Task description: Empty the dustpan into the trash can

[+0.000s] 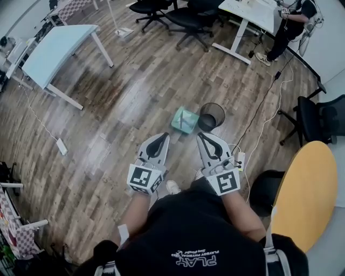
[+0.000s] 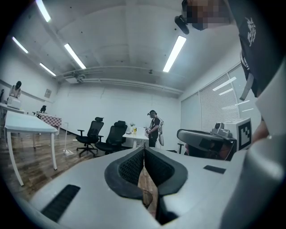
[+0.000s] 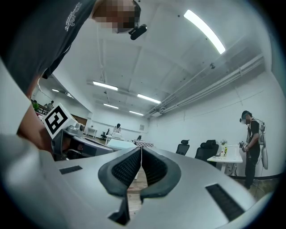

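Observation:
A teal dustpan (image 1: 183, 119) lies on the wooden floor, right beside a black mesh trash can (image 1: 212, 116) that stands upright to its right. My left gripper (image 1: 163, 138) is held level in front of me, well short of the dustpan, with its jaws shut and nothing between them. My right gripper (image 1: 201, 137) is next to it, also shut and empty, short of the trash can. In the left gripper view the left gripper (image 2: 144, 150) has its pads meeting; in the right gripper view the right gripper (image 3: 140, 150) shows the same. Neither gripper view shows the dustpan or can.
A light blue table (image 1: 59, 51) stands at the far left, a white desk (image 1: 250, 16) with a person (image 1: 288, 27) at the far right. Black office chairs (image 1: 183, 16) sit at the back, another chair (image 1: 318, 118) at the right. A yellow round table (image 1: 304, 194) is near right. Cables (image 1: 264, 116) run across the floor.

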Available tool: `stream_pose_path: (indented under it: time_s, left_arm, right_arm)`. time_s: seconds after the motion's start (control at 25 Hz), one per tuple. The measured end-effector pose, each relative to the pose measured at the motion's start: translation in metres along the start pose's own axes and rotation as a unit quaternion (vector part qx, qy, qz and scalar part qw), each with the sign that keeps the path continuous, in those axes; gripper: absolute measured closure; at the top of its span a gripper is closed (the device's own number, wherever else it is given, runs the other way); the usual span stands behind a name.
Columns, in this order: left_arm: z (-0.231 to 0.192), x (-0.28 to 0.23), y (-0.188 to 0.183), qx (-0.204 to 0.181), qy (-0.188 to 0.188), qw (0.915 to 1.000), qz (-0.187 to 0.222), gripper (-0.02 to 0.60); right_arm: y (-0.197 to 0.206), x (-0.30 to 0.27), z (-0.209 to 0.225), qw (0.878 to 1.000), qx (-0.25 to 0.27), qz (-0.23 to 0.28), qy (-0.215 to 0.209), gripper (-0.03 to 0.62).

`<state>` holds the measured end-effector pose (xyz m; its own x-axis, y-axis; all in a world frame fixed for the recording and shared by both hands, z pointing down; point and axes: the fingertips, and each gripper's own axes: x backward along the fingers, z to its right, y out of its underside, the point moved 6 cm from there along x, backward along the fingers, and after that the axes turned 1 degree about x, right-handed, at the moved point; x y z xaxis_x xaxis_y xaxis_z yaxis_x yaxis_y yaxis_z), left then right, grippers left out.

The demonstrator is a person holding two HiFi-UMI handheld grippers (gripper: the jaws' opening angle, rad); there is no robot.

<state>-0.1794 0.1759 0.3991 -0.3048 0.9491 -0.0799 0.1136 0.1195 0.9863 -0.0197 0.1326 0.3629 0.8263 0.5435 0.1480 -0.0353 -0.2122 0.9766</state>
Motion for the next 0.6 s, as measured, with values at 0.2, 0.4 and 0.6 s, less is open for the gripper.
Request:
stream_pose_path:
  time_s: [0.2, 0.4, 0.6]
  left_arm:
    - [-0.004, -0.016, 0.003, -0.017, -0.005, 0.9998, -0.013, 0.557]
    - [-0.006, -0.048, 0.002, -0.038, -0.013, 0.9989, -0.025, 0.557]
    - [0.003, -0.080, 0.000, -0.096, -0.019, 0.9946, -0.035, 0.557]
  right_arm:
    - [0.010, -0.003, 0.016, 1.000, 0.010, -0.011, 0.007, 0.569]
    - [0.025, -0.012, 0.048, 1.000, 0.000, -0.011, 0.000, 0.569]
    - [0.034, -0.021, 0.081, 1.000, -0.015, -0.006, -0.010, 0.569]
